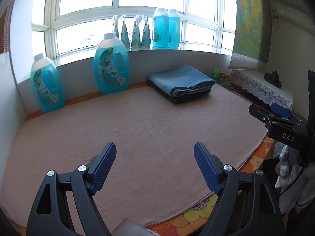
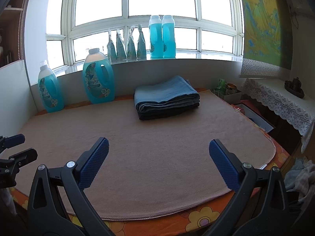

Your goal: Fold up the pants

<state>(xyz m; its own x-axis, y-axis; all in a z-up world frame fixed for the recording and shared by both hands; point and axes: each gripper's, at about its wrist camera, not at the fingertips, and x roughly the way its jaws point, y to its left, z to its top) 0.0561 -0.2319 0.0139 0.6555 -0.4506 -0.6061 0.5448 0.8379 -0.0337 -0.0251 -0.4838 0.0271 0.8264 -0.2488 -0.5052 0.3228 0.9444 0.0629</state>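
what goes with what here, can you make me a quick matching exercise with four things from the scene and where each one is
Things:
1. folded blue pants
2. folded dark pants
3. two blue bottles
4. pink mat

Places:
a. on the windowsill
b. spread over the flowered cloth
c. top of the stack
d. bottom of the stack

Pairs: 1-c, 2-d, 3-a, 4-b
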